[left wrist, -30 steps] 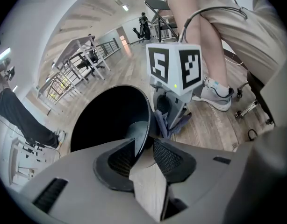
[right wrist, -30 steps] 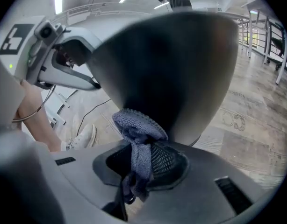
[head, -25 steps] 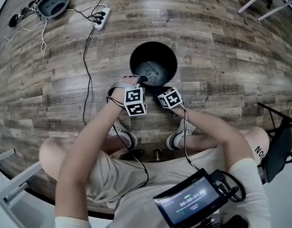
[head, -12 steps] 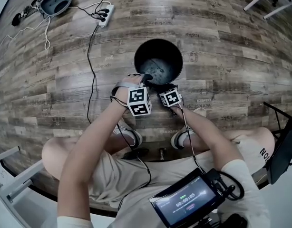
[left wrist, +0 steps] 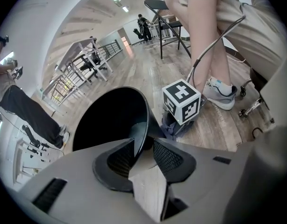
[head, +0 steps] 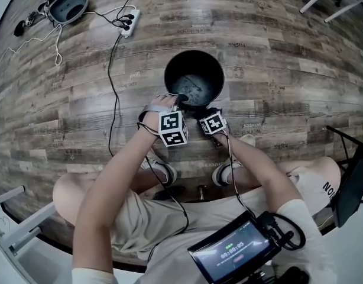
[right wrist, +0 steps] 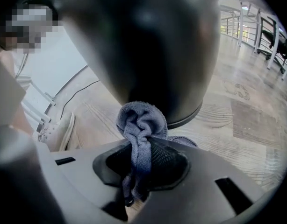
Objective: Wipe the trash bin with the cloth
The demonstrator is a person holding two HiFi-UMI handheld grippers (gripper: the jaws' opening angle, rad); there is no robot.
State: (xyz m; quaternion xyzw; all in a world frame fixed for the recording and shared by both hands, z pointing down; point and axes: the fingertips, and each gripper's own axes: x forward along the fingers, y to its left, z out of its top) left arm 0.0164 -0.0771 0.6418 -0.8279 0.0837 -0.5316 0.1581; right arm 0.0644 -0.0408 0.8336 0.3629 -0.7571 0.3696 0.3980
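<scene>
1. My left gripper (left wrist: 144,146) is clenched on the thin rim of the black trash bin (head: 219,70), which stands upright on the wood floor (head: 288,93) just ahead of my feet. The rim looks slick. If I drag sideways, I judge my pads could slide off it.
2. My right gripper (right wrist: 141,146) pinches a blue-grey cloth (right wrist: 139,122), whose bunched end presses on the bin's outer wall low down, near the base. Only a narrow fold sits between the jaws, so hard rubbing may tug it free.
3. Pushing this low could skid or tip the bin if my left hold slackens.
4. The wad is small. If it shifts, bare jaw may scrape the wall.
</scene>
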